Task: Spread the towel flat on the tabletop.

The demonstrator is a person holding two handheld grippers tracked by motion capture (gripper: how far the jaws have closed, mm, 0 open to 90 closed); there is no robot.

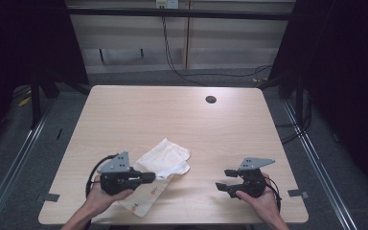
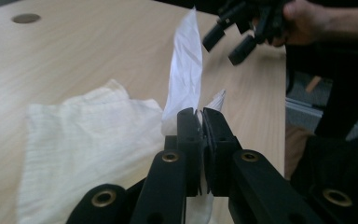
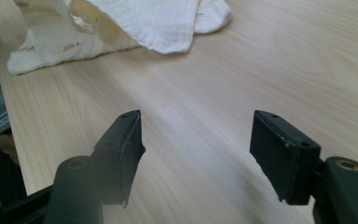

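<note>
A white cloth [image 1: 166, 160] lies crumpled at the front left of the light wooden table [image 1: 172, 115], with a printed strip trailing toward the front edge. My left gripper [image 1: 151, 177] is shut on an edge of this cloth. In the left gripper view the closed jaws pinch a fold of the cloth [image 2: 186, 74] that stands up above them. My right gripper [image 1: 223, 179] sits near the front right of the table, held by a hand, with its jaws apart. In the right gripper view, the right gripper [image 3: 196, 140] is open over bare wood, and the cloth [image 3: 154, 21] lies well beyond it.
A round cable hole [image 1: 211, 99] sits at the back of the table. Cables [image 1: 172, 62] run over the floor behind it. Metal rails [image 1: 311, 153] flank both sides, and dark curtains stand left and right. The other hand's gripper [image 2: 233, 39] shows far off in the left gripper view.
</note>
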